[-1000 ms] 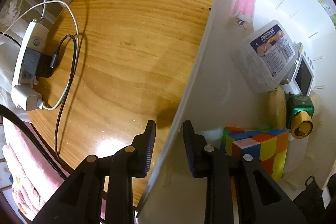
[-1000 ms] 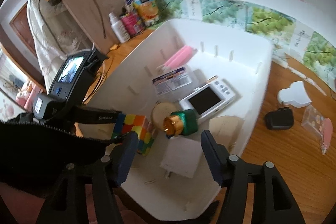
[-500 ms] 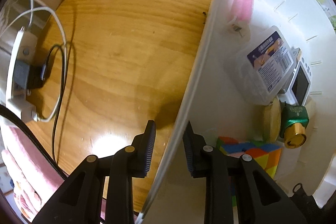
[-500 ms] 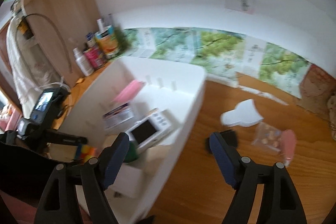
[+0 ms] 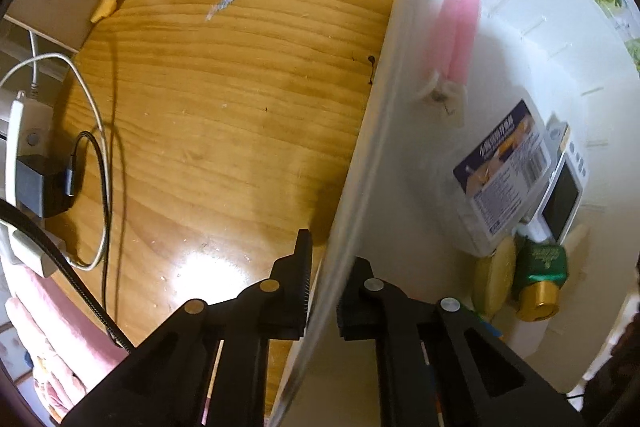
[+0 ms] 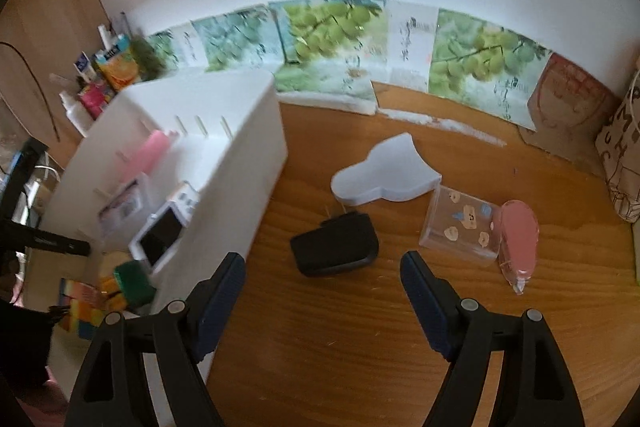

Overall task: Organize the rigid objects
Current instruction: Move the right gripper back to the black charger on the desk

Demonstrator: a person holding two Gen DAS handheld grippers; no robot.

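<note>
White bin (image 6: 224, 163) on wooden table (image 6: 360, 327): holds pink clip (image 5: 460, 31), labelled clear box (image 5: 504, 175), small screen device (image 5: 564, 187), green-gold bottle (image 5: 540, 279), colour cube (image 6: 80, 307). Left gripper (image 5: 322, 291) straddles the bin's near side wall, jaws narrow, wall between them; contact unclear. Right gripper (image 6: 322, 299) hovers wide open, empty, over black charger (image 6: 336, 249); clear case (image 6: 464, 227) and pink tape dispenser (image 6: 518, 239) right.

The right tool (image 6: 322, 301) has swung from above the bin (image 6: 224, 163) out over the counter (image 6: 360, 347); the black charger (image 6: 334, 249) now sits at 12 o'clock from it, the bin at 10 o'clock.
</note>
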